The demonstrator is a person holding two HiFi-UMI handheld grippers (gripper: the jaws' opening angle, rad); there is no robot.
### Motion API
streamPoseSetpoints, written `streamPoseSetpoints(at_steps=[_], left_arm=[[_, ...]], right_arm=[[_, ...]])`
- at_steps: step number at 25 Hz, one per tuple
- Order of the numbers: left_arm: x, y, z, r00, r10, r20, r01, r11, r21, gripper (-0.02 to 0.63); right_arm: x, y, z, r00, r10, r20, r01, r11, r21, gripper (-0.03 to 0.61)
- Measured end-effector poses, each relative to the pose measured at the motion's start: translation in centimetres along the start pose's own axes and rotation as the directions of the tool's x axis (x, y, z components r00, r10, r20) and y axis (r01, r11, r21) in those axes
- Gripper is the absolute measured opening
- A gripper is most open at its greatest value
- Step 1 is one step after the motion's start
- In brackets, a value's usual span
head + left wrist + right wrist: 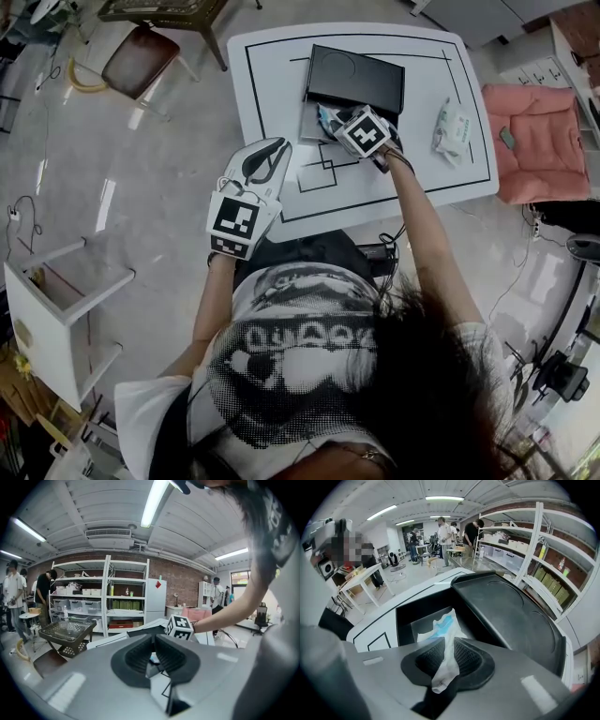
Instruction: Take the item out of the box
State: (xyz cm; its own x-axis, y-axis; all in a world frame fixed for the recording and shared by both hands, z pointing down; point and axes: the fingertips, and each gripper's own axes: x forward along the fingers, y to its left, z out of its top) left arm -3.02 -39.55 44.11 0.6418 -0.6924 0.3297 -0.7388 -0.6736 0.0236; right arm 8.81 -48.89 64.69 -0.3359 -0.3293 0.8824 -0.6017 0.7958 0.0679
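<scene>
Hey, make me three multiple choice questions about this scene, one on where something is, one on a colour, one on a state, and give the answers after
1. Where does the pack of wipes lie?
A. On the table, right of the box in the head view
B. Inside the box
C. On the floor

2. What colour is the box?
A. Red
B. Black
C. Yellow

3. What state are the right tongs in?
A. Wide open with nothing between them
B. Shut on a white and blue packet
C. Shut on the rim of the lid

Answers:
1 A, the head view shows the pack on the white tabletop, apart from the box.
2 B, both the lid and the inside walls are black.
3 B, the right gripper view shows the packet pinched between the pads above the open box.
</scene>
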Motion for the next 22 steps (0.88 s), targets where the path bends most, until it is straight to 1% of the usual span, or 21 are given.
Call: streamPoseSetpoints(at_steps=[3, 5, 8, 12, 17, 22], left_arm=[[0.1, 0.0, 0.0, 1.0, -0.003, 0.001, 0.003, 1.0, 0.002, 0.0], [0.1, -0.1, -0.1, 1.0, -0.006, -0.001, 0.006, 1.0, 0.004, 0.0], [-0.1, -0.2, -0.4, 1.0, -0.009, -0.003, 0.009, 1.0, 0.002, 0.0], [-0.2, -0.2, -0.6, 1.0, -0.01, -0.002, 0.01, 1.0, 0.0, 0.0], [-0.4, -0.3, -0.7, 1.0, -0.01, 0.0, 0.01, 1.0, -0.002, 0.0], [-0.5, -1.0, -0.7, 1.0, -0.014, -0.001, 0.014, 1.0, 0.001, 0.0]], right_arm=[[-0.3, 0.2, 0.1, 1.0, -0.002, 0.009, 0.001, 1.0, 0.012, 0.044], [-0.6, 0.1, 0.2, 1.0, -0.018, 0.016, 0.018, 1.0, 0.012, 0.031], [-1.2, 0.2, 0.2, 0.999, -0.037, 0.035, 0.037, 0.999, 0.015, 0.028], [-3.1, -0.2, 1.0, 0.993, -0.079, 0.091, 0.076, 0.997, 0.034, 0.026], [-6.3, 0.1, 2.4, 0.975, -0.127, 0.182, 0.117, 0.991, 0.065, 0.026], [-10.0, 1.0, 3.2, 0.945, -0.171, 0.279, 0.141, 0.982, 0.124, 0.026]])
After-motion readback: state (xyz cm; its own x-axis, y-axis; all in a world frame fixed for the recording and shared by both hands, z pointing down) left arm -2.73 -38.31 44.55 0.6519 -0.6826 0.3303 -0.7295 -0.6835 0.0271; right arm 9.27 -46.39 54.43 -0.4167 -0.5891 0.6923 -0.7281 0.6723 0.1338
